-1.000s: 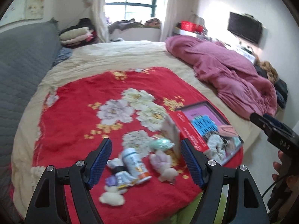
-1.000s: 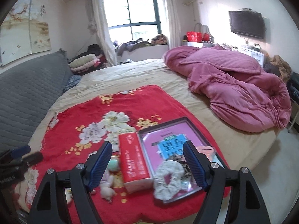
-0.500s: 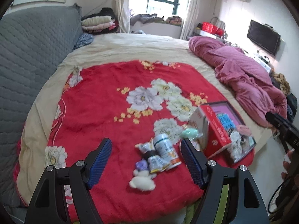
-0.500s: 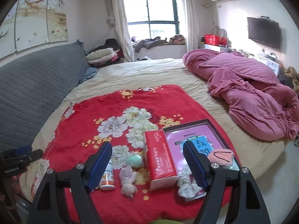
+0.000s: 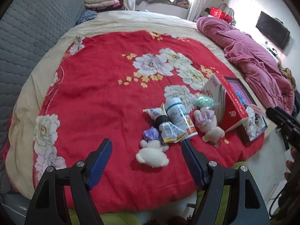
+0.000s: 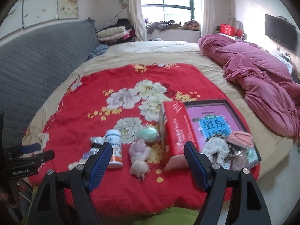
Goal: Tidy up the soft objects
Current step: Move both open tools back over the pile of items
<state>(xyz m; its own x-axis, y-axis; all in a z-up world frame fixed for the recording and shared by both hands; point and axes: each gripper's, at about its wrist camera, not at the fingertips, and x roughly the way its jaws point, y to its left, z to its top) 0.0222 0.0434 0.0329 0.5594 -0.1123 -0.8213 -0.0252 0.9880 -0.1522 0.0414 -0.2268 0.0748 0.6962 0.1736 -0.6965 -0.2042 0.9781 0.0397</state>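
Two white plush toys lie on the red floral blanket (image 5: pixel 97 97): one with a purple bow (image 5: pixel 151 152) between my left fingers, another (image 5: pixel 208 124) beside the red tissue box (image 5: pixel 230 108). A green soft egg (image 5: pixel 204 101), a white bottle (image 5: pixel 180 116) and crumpled packets (image 5: pixel 168 129) lie among them. My left gripper (image 5: pixel 146 148) is open above the near plush. My right gripper (image 6: pixel 148 148) is open and empty above the second plush (image 6: pixel 139 155). A tray (image 6: pixel 221 103) holds a white scrunchie (image 6: pixel 215 146) and a pink item (image 6: pixel 240 136).
A crumpled magenta quilt (image 6: pixel 262 71) covers the bed's right side. A grey padded headboard (image 6: pixel 37 56) stands at the left. Folded clothes (image 6: pixel 114 33) lie at the back. The bed's edge and a green surface (image 6: pixel 168 215) are just below both grippers.
Both grippers have swung left and pulled back; the objects now sit more to the right in the left view and closer to centre in the right. Both stay open.
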